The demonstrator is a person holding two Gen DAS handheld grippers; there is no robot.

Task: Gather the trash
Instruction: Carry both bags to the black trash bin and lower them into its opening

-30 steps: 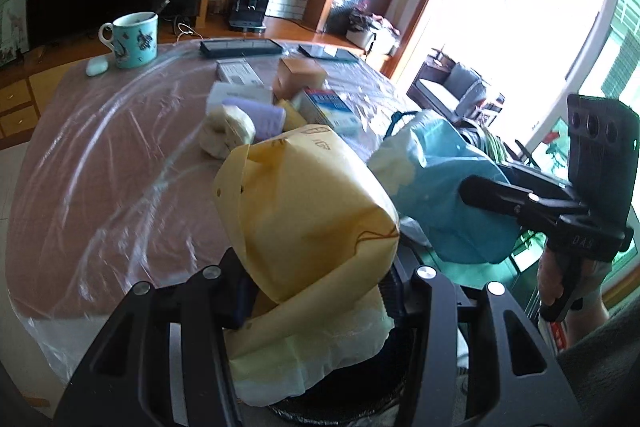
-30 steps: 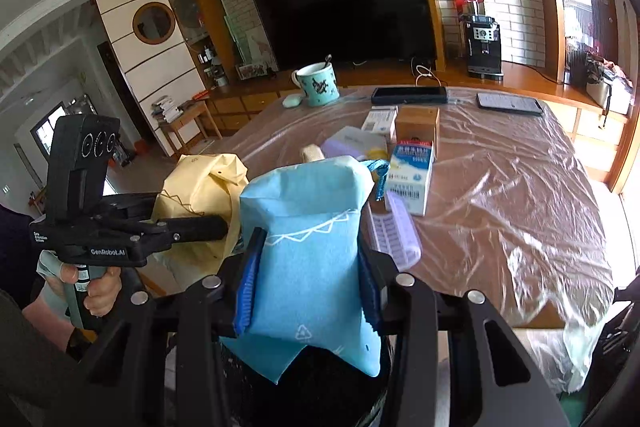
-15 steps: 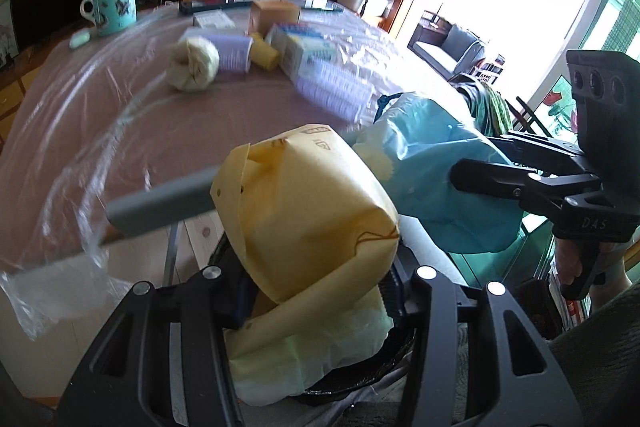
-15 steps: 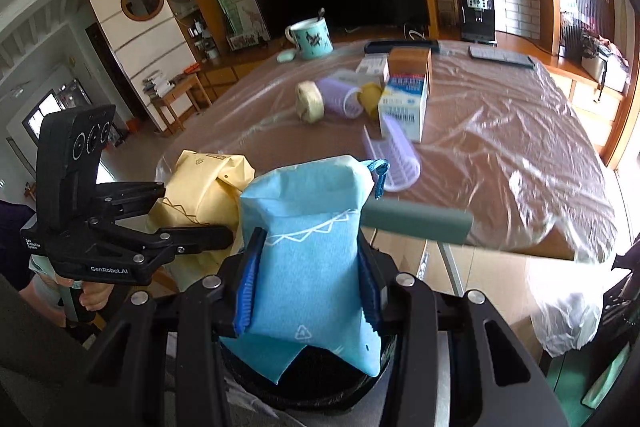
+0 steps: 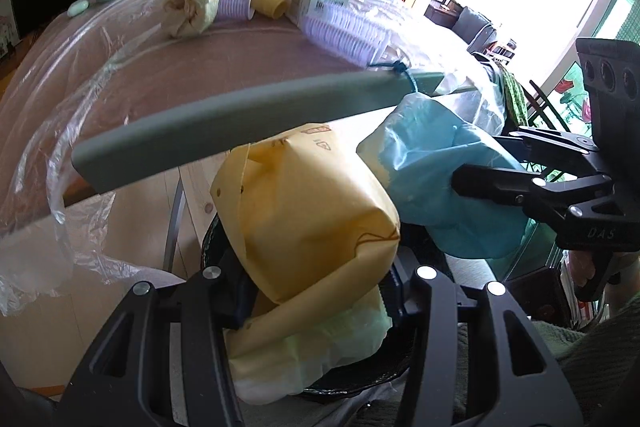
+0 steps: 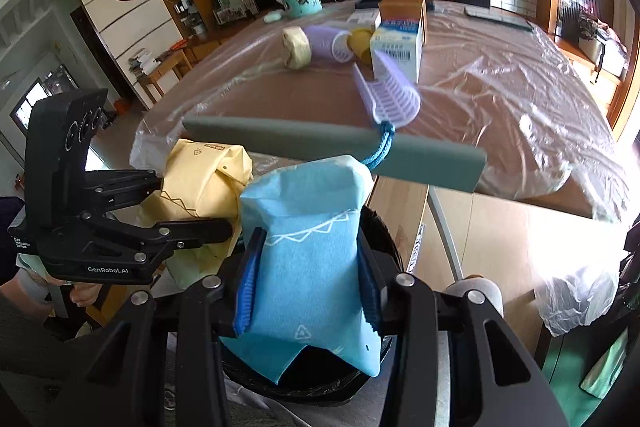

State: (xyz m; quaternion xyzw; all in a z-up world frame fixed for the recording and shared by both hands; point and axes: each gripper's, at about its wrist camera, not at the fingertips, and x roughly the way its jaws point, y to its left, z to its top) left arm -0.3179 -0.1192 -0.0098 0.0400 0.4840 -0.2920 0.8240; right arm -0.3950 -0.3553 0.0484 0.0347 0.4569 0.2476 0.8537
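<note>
Left tongs (image 5: 316, 291): clenched on yellow bag (image 5: 308, 211)
Right tongs (image 6: 308, 283): clenched on blue bag (image 6: 308, 247)
Bin (image 6: 384, 239): black, directly beneath both bags
Worktop (image 6: 480, 75): ahead, above

My left gripper (image 6: 192, 231), seen left of my right one, reads "GenRobot.AI"; my right gripper (image 5: 460, 179) shows "DAS". A recycling triangle marks the blue bag (image 6: 308, 267) between my right fingers.
</note>
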